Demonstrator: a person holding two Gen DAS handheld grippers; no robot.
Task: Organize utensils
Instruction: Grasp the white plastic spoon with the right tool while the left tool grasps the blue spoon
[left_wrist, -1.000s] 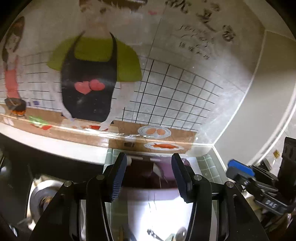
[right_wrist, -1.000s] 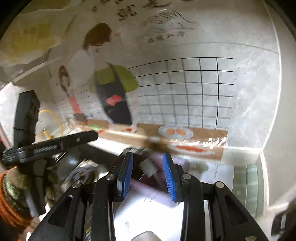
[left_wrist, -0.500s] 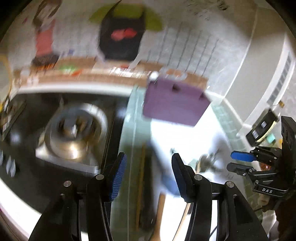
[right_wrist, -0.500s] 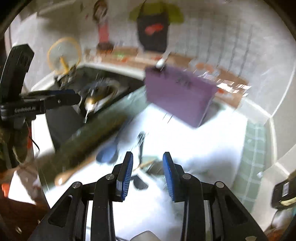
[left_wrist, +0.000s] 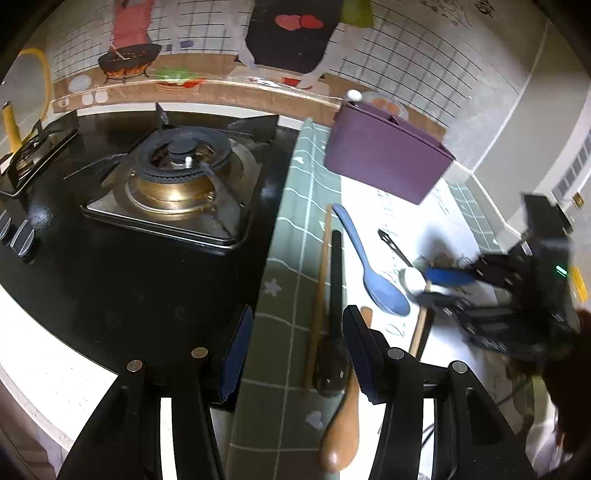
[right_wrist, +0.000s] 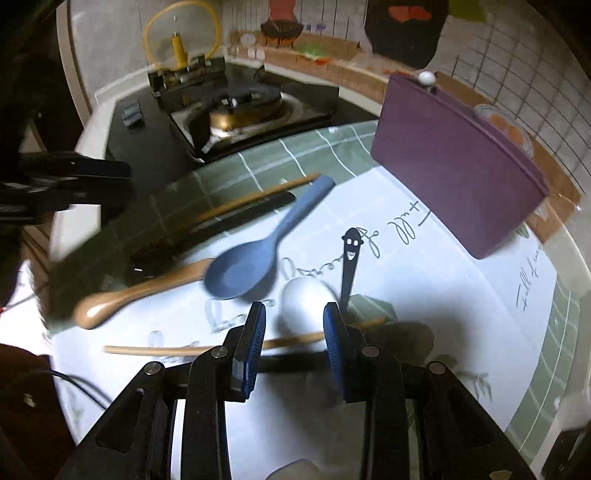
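While the utensils lie scattered on the white mat (right_wrist: 424, 332) and the green checked cloth (left_wrist: 295, 229), the step in hand reads as the approach to a first pick: nothing is gripped, and only a white-knobbed piece (right_wrist: 426, 78) stands in the purple holder (right_wrist: 454, 162) at the far right, beside the gas stove (left_wrist: 173, 184). The right gripper (right_wrist: 294, 339) hangs over the white spoon (right_wrist: 308, 301), whose bowl shows between the blue pads; its jaws are about half open and closing slightly, with no pad pressing on the spoon that I can see. Next, I judge, it must sink until the pads straddle the spoon, then close. Just left of the white spoon lies the blue spoon (right_wrist: 258, 258), just right the black smiley-faced utensil (right_wrist: 351, 258); a chopstick (right_wrist: 221, 347) crosses nearer. The left gripper (left_wrist: 295, 350) is released and empty, jaws wide over the dark spoon (left_wrist: 332, 325) and wooden spoon (left_wrist: 343, 424) at the near left, so either could be its target
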